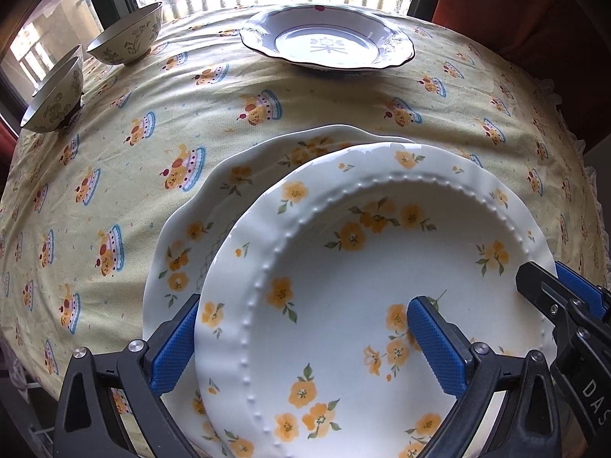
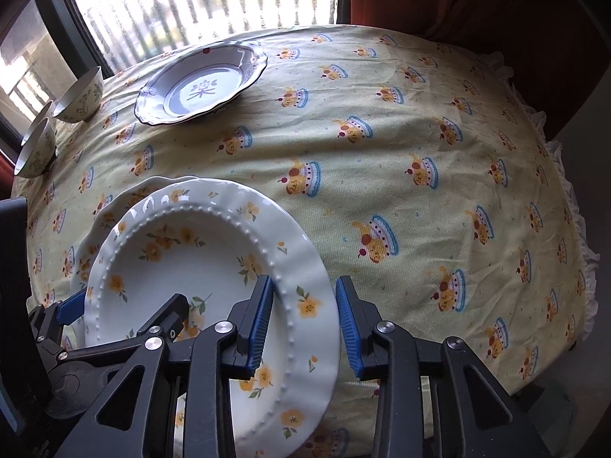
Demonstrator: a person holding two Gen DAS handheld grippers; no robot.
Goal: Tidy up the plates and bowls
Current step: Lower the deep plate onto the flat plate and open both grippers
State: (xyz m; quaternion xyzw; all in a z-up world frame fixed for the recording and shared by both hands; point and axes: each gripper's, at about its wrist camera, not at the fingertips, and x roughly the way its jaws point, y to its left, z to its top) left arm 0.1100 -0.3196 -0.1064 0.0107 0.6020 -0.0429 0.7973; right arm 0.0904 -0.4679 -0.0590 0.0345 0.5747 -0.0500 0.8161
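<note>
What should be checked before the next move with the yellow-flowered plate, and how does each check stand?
1. Left hand-held gripper straddles the beaded plate's rim: ok, but open, not clamped.
2. Right hand-held gripper straddles the opposite rim: ok, also open.
3. Beaded plate centred on the scalloped plate beneath: not ok, offset.
4. Plate resting flat or lifted: cannot tell.
5. Blue-rimmed plate out of the way: ok.
6. Bowls away at the far left edge: ok.
</note>
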